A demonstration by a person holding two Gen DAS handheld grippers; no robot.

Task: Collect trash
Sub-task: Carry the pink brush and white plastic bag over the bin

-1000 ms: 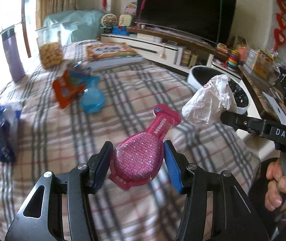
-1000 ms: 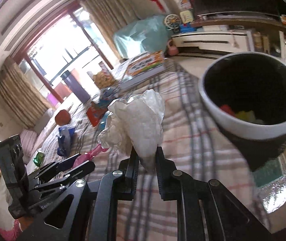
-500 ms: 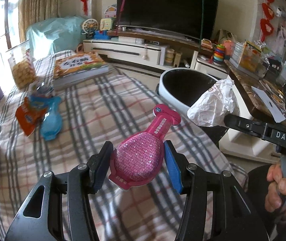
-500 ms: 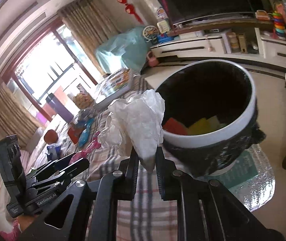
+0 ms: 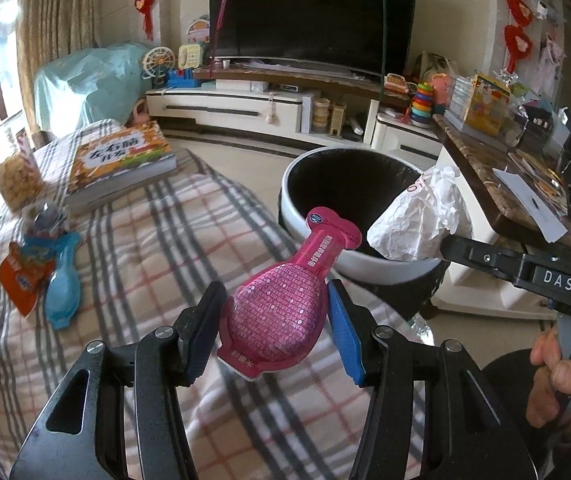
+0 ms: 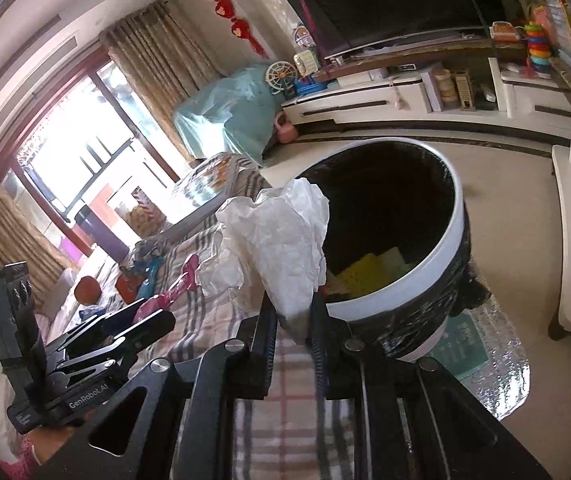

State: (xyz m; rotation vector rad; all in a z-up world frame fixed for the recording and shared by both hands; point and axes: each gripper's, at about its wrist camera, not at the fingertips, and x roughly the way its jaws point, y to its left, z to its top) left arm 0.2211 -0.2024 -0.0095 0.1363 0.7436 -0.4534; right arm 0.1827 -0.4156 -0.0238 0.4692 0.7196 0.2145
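Home living room, television (image 5: 312, 14), curtains (image 5: 51, 24), toys (image 5: 422, 105)

The mouth of the trash bin (image 6: 437, 280) lies open from above, with only flat yellow scraps (image 6: 369, 276) low inside; the crumpled white paper (image 6: 281, 240) hangs over its near rim. On the right a marble-topped cabinet (image 5: 497, 196) stands close to the bin. On the plaid worktop (image 5: 157, 252), a thick book (image 5: 121, 168), a snack jar (image 5: 17, 180) and wrappers (image 5: 41, 268) crowd the far left, well apart from the bin.
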